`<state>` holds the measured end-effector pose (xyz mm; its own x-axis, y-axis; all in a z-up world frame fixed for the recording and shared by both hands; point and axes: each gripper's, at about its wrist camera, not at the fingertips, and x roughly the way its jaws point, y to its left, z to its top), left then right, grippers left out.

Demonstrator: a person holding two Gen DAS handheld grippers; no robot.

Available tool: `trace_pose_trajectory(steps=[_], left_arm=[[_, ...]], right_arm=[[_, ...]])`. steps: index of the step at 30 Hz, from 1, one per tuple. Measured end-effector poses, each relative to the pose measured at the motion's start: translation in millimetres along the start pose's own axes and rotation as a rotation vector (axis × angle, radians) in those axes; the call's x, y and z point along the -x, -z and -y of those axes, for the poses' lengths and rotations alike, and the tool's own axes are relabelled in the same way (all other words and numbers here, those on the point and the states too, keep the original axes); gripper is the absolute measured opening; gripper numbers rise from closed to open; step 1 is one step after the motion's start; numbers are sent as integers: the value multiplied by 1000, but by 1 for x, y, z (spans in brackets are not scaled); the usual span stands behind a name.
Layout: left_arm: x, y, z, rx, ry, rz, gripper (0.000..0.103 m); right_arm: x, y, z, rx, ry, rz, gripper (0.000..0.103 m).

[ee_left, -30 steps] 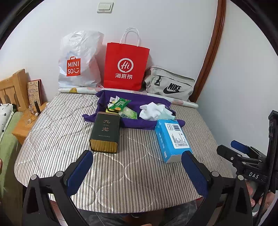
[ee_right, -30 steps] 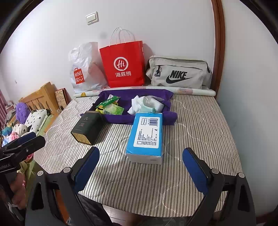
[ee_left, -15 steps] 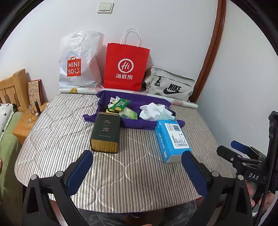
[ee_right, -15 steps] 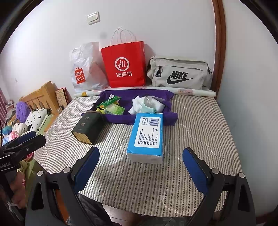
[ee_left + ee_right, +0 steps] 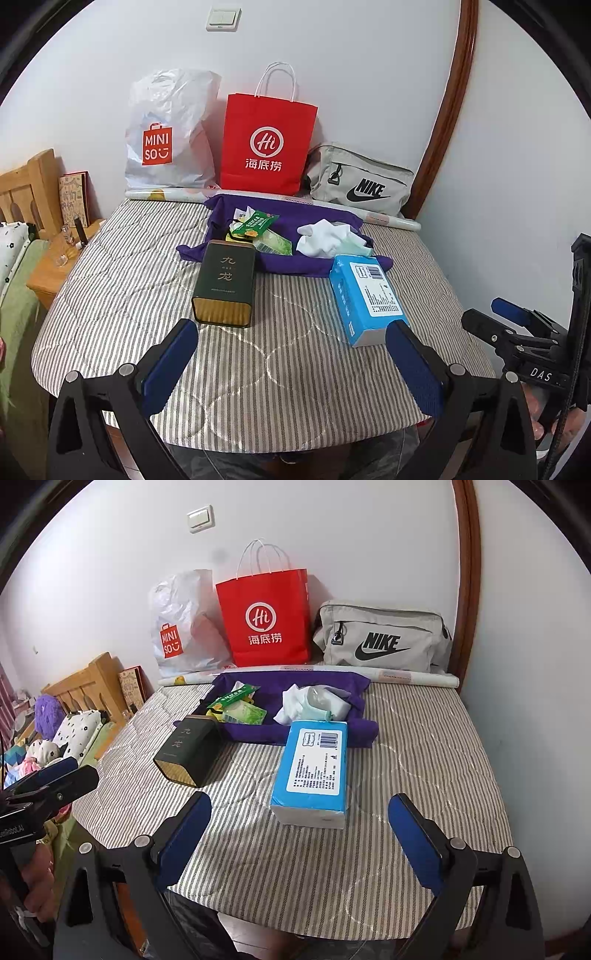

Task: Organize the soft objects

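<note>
Both claws, left (image 5: 291,350) and right (image 5: 299,823), wide open, holding nothing. Tissue pack (image 5: 314,764) at 12 o'clock from right claw, touching purple cloth (image 5: 258,734). Risk: crushing soft pack, or dragging cloth along.

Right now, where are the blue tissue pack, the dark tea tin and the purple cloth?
blue tissue pack (image 5: 314,760): right wrist view, its white printed label.
dark tea tin (image 5: 226,273): left wrist view, its lettered top face.
purple cloth (image 5: 317,218): left wrist view, bare middle fold.
</note>
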<state>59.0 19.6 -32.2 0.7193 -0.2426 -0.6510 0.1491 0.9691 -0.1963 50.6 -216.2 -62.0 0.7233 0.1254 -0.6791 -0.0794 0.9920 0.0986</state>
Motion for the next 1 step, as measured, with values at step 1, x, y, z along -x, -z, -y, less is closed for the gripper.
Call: trace_pose_trajectory(steps=[1], left_arm=[[1,0,0,-6,1,5,103]], right_arm=[[0,-1,0,2,-1,-1,96]])
